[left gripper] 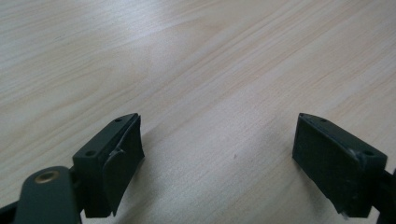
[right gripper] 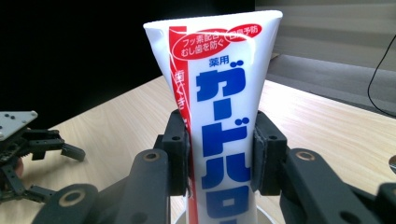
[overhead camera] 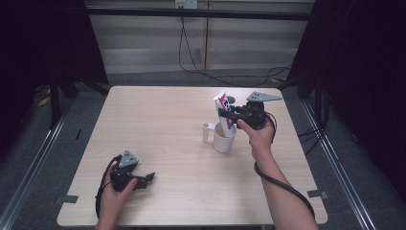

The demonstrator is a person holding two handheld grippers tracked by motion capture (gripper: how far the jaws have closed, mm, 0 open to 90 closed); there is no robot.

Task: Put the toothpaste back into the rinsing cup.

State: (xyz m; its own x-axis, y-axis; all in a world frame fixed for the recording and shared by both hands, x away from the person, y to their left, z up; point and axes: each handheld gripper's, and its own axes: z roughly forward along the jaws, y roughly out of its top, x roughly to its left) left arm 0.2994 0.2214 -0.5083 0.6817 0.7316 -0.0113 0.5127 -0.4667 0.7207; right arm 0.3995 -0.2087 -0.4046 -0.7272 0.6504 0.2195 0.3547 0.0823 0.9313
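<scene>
Toothpaste tube (right gripper: 222, 130) upright, clamped between right tongs (right gripper: 223, 154), over cup (overhead camera: 224, 137)

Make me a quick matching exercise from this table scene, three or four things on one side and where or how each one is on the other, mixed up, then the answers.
Things:
1. toothpaste tube
2. white cup
3. left tongs
4. right tongs

States:
A. open, nothing between them
B. clamped on the tube
C. standing on the table under the tube
D. held upright, crimped end up

Pairs: 1-D, 2-C, 3-A, 4-B
</scene>
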